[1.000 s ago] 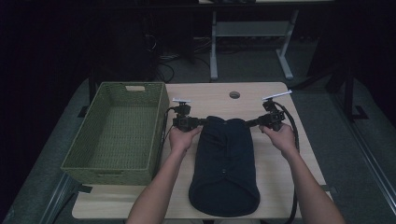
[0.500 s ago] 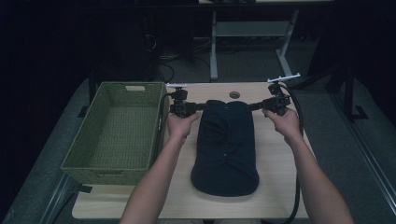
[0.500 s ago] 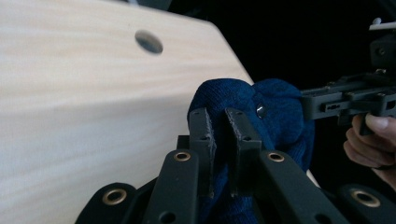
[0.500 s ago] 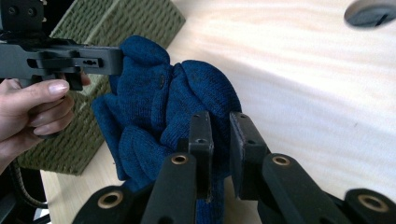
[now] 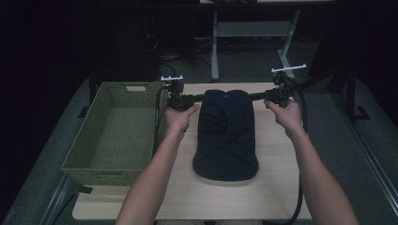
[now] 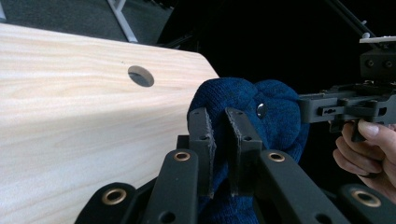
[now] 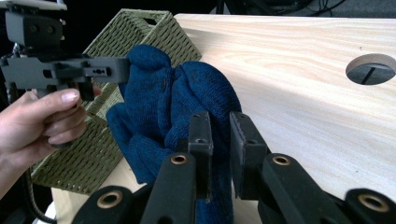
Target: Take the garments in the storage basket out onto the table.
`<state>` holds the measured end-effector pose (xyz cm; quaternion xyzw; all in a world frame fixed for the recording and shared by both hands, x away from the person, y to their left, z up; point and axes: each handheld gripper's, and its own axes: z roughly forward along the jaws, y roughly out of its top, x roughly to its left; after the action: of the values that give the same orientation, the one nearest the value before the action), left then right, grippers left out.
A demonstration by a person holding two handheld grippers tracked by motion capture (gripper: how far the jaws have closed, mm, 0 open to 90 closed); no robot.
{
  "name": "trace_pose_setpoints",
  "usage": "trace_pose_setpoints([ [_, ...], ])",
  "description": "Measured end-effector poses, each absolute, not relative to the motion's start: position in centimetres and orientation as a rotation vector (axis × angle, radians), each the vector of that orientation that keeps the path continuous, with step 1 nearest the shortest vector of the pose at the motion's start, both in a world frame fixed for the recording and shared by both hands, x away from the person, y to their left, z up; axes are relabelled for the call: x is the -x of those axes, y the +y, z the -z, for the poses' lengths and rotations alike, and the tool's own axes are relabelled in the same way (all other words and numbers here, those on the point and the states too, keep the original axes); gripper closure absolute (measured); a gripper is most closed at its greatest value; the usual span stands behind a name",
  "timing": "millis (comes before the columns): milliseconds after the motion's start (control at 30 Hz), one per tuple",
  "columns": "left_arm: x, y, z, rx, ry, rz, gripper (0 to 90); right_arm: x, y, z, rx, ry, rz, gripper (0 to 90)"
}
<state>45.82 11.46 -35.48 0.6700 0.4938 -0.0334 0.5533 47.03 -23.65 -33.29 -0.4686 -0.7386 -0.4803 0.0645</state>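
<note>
Sweater (image 5: 226, 136) hangs lengthwise toward the person. Left claw (image 5: 195, 98) and right claw (image 5: 256, 97) each pinch a far corner, basket (image 5: 112, 136) to its left.

Right gripper (image 7: 218, 126): its two black fingers (image 7: 201, 140) rise from the bottom edge, close together and clamped on a fold of the dark blue knitted garment (image 7: 187, 93). The knit bunches up around them and is lifted off the light wooden surface (image 7: 299, 60). At the upper left, the left gripper (image 7: 122, 70) reaches in level, its tip against the far side of the same garment; whether its fingers pinch the cloth is hard to tell from this angle. A hand (image 7: 42, 121) wraps that gripper's handle. Behind the garment stands a green woven basket (image 7: 140, 28). A round hole (image 7: 371, 69) is cut in the surface at the right.
</note>
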Motion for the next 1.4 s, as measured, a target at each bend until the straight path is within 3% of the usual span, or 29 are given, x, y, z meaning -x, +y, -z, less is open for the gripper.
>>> trace_pose_setpoints([
  [500,-44.3,11.7,37.2,-1.587,1.165,0.091,81.6,-45.8,-23.6,35.5,1.401,-2.213,1.433,77.5],
  [1400,-40.4,12.4,38.4,-1.557,1.120,0.110,80.2,-42.5,-23.4,35.6,1.306,-2.263,1.443,73.7],
])
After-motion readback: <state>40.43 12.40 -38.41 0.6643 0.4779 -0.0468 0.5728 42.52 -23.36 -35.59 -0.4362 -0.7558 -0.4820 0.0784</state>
